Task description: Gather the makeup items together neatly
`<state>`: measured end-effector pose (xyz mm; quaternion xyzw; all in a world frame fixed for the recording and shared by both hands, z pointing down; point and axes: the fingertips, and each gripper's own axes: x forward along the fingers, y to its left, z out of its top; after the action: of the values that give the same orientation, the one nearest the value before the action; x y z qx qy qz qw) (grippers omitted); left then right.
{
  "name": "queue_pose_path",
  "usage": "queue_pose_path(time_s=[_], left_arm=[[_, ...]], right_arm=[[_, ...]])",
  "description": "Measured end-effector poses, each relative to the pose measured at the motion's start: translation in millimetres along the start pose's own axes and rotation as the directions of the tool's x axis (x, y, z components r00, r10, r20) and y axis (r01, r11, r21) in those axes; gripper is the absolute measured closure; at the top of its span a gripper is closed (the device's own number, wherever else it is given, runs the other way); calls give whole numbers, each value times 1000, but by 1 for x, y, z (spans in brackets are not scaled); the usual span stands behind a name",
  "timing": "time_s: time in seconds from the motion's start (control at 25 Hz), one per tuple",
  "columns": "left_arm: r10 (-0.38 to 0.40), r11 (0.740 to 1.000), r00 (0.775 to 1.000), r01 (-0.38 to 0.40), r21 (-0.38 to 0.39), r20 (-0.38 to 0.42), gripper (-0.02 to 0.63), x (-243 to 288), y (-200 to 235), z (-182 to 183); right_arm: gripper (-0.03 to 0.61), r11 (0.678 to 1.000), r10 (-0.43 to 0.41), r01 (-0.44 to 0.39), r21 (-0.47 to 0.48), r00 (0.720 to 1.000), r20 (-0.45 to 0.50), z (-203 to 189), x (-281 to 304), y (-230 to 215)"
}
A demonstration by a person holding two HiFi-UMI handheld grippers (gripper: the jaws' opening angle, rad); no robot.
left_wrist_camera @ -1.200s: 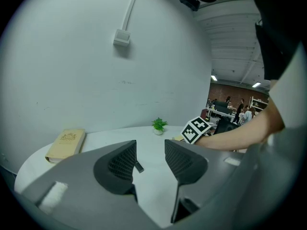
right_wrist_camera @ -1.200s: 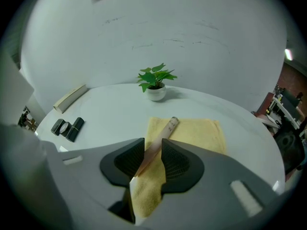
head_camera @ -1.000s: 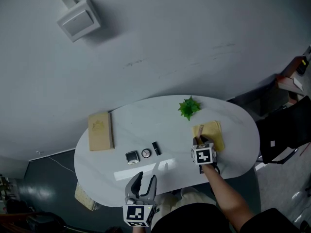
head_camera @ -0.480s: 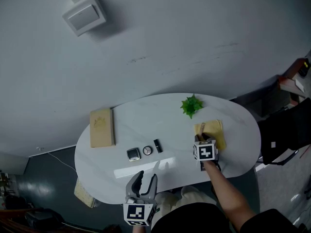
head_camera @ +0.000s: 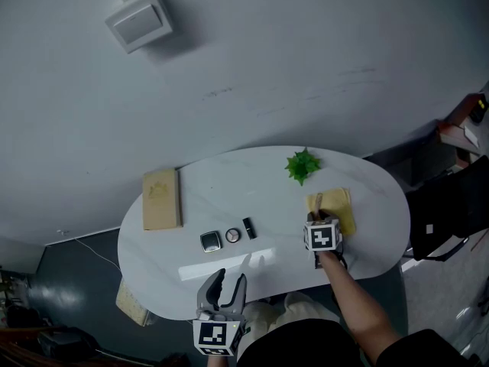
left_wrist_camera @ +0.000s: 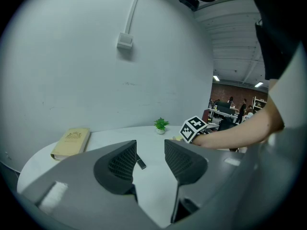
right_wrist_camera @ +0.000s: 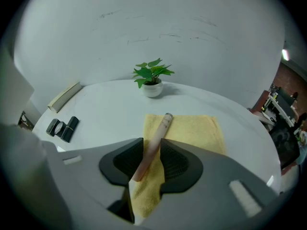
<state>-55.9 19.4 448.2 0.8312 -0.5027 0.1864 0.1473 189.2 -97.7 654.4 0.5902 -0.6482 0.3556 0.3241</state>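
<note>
A square compact, a round item and a black lipstick lie in a row on the white table, left of centre. A pinkish tube lies on a yellow cloth at the right. My right gripper stands over the cloth's near edge. The tube's near end runs between its jaws, which sit close on either side without clamping it. At the table's front edge my left gripper is open with nothing between its pads, and the lipstick lies beyond them.
A small green plant in a white pot stands behind the cloth. A tan book lies at the table's left end. The table backs onto a grey wall, and dark furniture stands off its right end.
The head view has drifted slightly. Both grippers and all the items keep their places.
</note>
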Motion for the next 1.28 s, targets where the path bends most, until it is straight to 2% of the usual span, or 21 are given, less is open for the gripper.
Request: queue_pose_path(time_s=[0.4, 0.72, 1.28], left_arm=[[4, 1000, 1000, -4, -5, 13, 436, -6, 4, 1], [17, 1000, 1000, -17, -12, 24, 436, -12, 10, 0], [60, 998, 998, -59, -38, 30, 437, -22, 28, -3]], right_arm=[[494, 1000, 4, -4, -24, 1000, -1, -8, -12, 3], [502, 999, 16, -16, -43, 1000, 3, -13, -16, 13], [502, 993, 91, -88, -82, 995, 28, 5, -15, 64]])
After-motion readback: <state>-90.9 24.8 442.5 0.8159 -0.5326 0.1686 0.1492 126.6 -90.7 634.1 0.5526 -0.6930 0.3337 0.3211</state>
